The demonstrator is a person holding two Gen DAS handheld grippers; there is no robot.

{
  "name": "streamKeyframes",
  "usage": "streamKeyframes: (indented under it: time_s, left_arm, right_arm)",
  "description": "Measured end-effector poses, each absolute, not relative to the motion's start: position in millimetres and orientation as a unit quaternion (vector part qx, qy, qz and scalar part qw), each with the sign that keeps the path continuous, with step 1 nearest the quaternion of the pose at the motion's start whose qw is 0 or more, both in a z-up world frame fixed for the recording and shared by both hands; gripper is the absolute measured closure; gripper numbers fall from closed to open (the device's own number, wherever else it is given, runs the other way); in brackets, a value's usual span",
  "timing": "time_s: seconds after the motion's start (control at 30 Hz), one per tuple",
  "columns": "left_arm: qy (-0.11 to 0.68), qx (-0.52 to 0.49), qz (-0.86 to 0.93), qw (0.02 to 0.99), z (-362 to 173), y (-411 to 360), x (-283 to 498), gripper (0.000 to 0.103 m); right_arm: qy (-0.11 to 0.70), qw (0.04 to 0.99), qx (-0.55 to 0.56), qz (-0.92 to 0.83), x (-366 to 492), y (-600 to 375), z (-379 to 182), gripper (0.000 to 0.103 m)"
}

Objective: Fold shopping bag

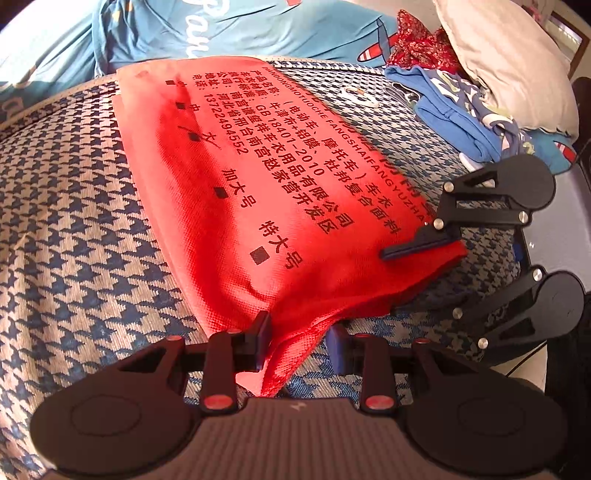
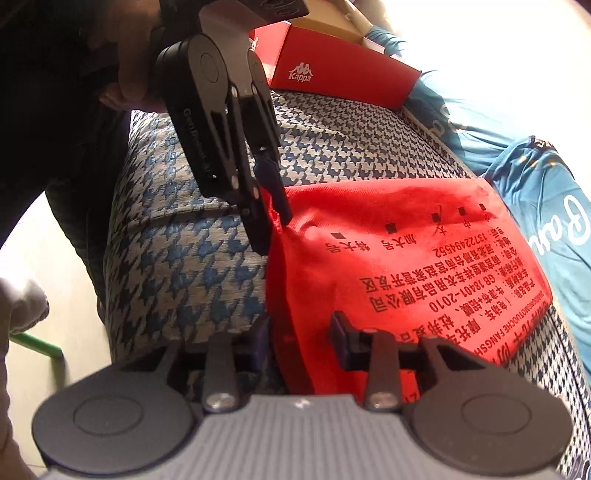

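A red non-woven shopping bag [image 1: 258,184] with black printed text lies flat and folded on a blue-and-white houndstooth cushion [image 1: 74,221]. My left gripper [image 1: 299,343] is open, its fingers on either side of the bag's near corner, which droops between them. My right gripper [image 1: 395,280] straddles the other near corner, one finger on top and the other hidden beneath. In the right wrist view the bag [image 2: 369,258] runs between the open right gripper [image 2: 299,341], and the left gripper [image 2: 275,229], held by a hand [image 2: 125,74], sits at the far corner.
Blue printed bedding [image 1: 221,29] lies behind the cushion. Blue clothes [image 1: 450,107], a red patterned cloth [image 1: 417,44] and a beige pillow [image 1: 509,55] sit at the back right. A red Kappa box [image 2: 332,70] rests past the cushion [image 2: 184,258]. The cushion's edge drops off beside both grippers.
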State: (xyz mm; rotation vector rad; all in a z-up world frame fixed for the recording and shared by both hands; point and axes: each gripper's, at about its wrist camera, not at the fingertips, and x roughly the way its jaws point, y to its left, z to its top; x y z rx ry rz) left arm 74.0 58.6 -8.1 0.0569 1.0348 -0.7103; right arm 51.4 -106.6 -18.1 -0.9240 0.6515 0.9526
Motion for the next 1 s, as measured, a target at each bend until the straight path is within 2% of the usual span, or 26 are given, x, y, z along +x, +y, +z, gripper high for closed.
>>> streamKeyframes:
  time_s: [0.23,0.37,0.4,0.43,0.5,0.73,0.87,1.0]
  left_arm:
    - [0.489,0.016,-0.33,0.807,-9,60,76,0.072]
    - [0.491,0.011,-0.329,0.806,-10,60,77,0.072]
    - [0.492,0.01,-0.329,0.806,-10,60,77,0.072]
    - [0.492,0.011,-0.329,0.806,-10,59,77,0.072]
    - [0.488,0.019,-0.33,0.808,-9,57,76,0.072]
    - [0.404,0.178,-0.37,0.818,0,23,44,0.067]
    - [0.352,0.189,-0.404,0.823,13,17,32,0.067]
    - [0.345,0.189,-0.412,0.822,16,13,31,0.066]
  right_arm:
    - [0.296,0.743,-0.42,0.427,54,-106,-24,0.068]
    - [0.296,0.746,-0.42,0.423,55,-105,-27,0.072]
    - [0.296,0.747,-0.42,0.422,55,-105,-28,0.075]
    - [0.296,0.747,-0.42,0.421,55,-105,-29,0.085]
    - [0.297,0.749,-0.419,0.42,57,-105,-30,0.09]
    - [0.387,0.752,-0.311,0.434,99,-120,-16,0.095]
    - [0.431,0.736,-0.273,0.445,119,-122,-13,0.095]
    - [0.466,0.72,-0.243,0.453,135,-122,-11,0.096]
